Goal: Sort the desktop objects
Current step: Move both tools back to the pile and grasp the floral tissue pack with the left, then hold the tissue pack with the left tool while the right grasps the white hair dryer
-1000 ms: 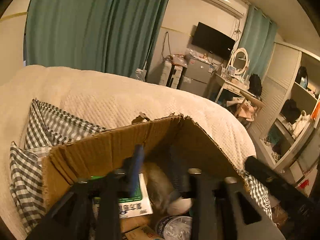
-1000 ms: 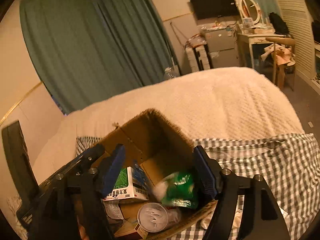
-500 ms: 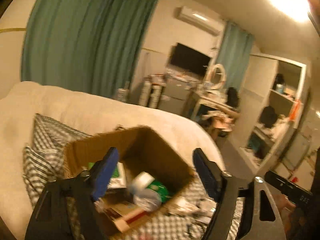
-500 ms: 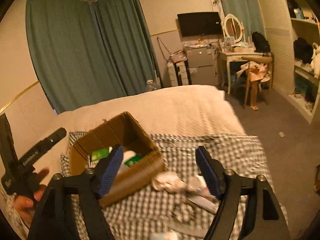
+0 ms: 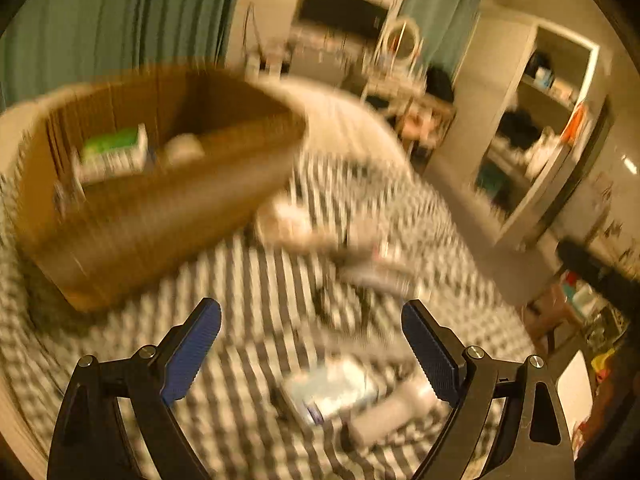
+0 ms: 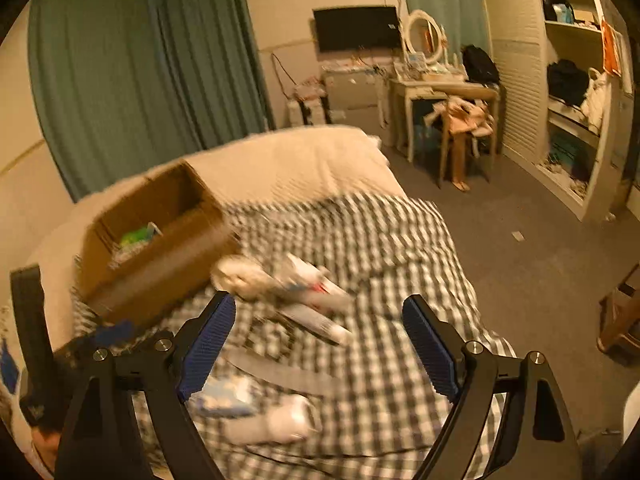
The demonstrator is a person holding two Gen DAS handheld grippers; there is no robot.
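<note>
While both grippers hover above the checked cloth (image 6: 384, 240), their jaws gape empty.

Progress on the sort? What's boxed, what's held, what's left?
Done: the box already holds a green-white pack and other items too blurred to name. In hand: nothing; left gripper and right gripper are both open and empty. Left: tubes, a white bottle and a blue-white pack lie loose on the checked cloth.

No text, label or number can be read; both views are motion-blurred, including the packages on the checked cloth (image 6: 384, 240).
</note>
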